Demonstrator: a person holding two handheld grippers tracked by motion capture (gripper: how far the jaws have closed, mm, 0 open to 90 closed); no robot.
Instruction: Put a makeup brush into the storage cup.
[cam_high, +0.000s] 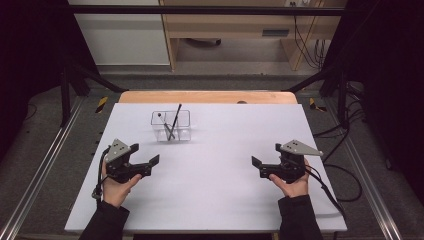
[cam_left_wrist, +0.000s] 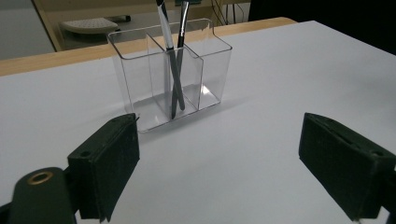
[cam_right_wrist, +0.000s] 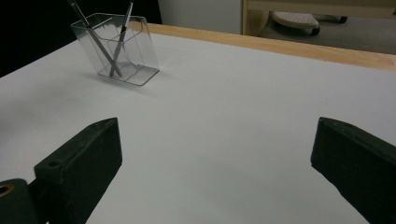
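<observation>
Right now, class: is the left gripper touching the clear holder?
Apart. The left gripper view shows bare white table between the open left gripper and the clear holder.

A clear three-compartment holder (cam_left_wrist: 170, 79) is standing upright just beyond the left gripper's (cam_left_wrist: 219, 172) spread fingers (cam_left_wrist: 109, 163). Two dark pens (cam_left_wrist: 175, 70) are leaning crossed in its middle compartment, tips down.

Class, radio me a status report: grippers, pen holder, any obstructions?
Left gripper open, nothing between the jaws. Right gripper open, nothing held. Two pens crossed in clear holder, middle compartment. Nothing in the way.
</observation>
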